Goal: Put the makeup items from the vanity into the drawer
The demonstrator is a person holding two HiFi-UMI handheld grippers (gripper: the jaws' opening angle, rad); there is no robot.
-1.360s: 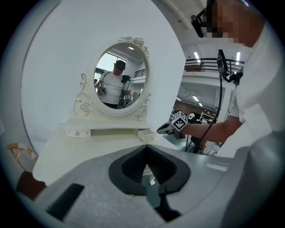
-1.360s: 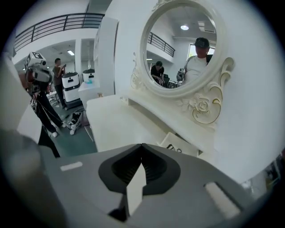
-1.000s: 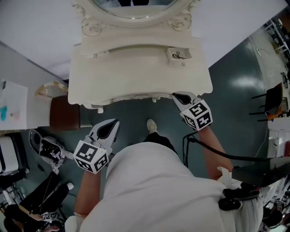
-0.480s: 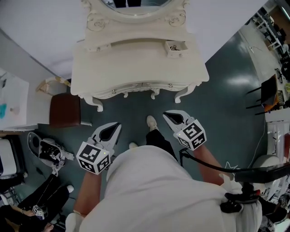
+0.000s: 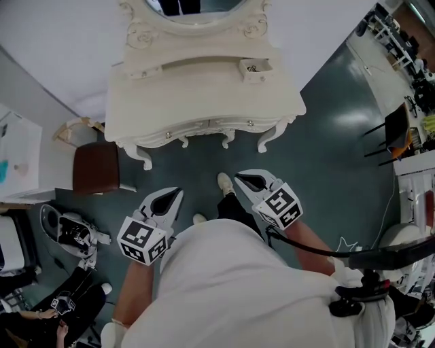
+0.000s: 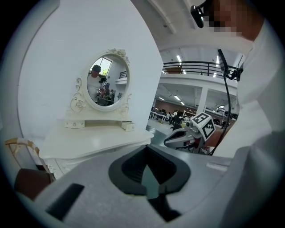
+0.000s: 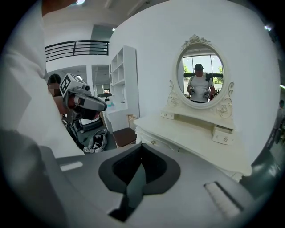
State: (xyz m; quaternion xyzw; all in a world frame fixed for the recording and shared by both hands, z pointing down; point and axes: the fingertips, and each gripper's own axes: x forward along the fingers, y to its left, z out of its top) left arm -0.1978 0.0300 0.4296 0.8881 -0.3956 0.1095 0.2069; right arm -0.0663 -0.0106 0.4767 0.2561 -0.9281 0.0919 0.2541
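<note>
The cream vanity [image 5: 204,95] stands ahead with its oval mirror [image 5: 197,7] at the back. On its top at the right a small drawer [image 5: 255,68] is pulled out with something dark inside; its top otherwise shows no loose items. My left gripper [image 5: 175,193] and right gripper [image 5: 239,178] hang in front of my body over the floor, well short of the vanity's front. Both are shut with nothing between their jaws. The left gripper view looks along its closed jaws [image 6: 148,148] at the vanity [image 6: 98,140]; the right gripper view does the same [image 7: 141,148].
A brown stool [image 5: 96,168] stands left of the vanity beside a white cabinet [image 5: 17,156]. An open bag [image 5: 68,232] lies on the dark floor at the lower left. Chairs and desks stand at the far right [image 5: 397,132].
I have stepped back from the vanity. The right gripper has drawn away from the vanity's front edge toward my body; the left gripper has stayed roughly in place.
</note>
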